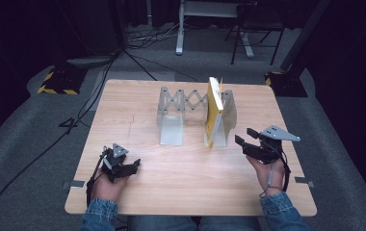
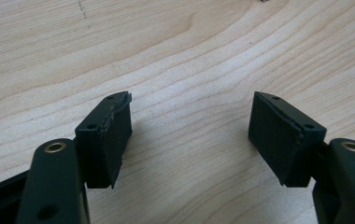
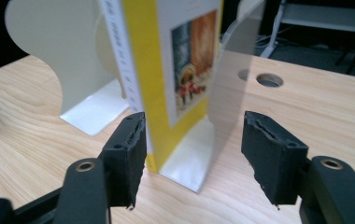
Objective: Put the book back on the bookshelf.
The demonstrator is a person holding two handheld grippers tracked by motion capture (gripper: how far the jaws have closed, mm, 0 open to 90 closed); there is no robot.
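Black tongs (image 3: 192, 154), glossy yellow book (image 3: 166, 70)

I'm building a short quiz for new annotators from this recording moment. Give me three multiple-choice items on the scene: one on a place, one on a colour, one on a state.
1. Where does the book stand?
A. Upright against the right-hand plate of the expandable bookend
B. Flat at the table's near edge
C. Between the left gripper's jaws

2. What is the main colour of the book's cover?
A. Red
B. Yellow
C. Green

3. How does the right gripper stand?
A. Shut on the book
B. Shut on nothing
C. Open, short of the book

Answers:
1 A: the book stands upright by the right plate of the bookend on the table.
2 B: the right gripper view shows a yellow cover.
3 C: the right gripper has its jaws apart, nothing between the pads, the book beyond them.
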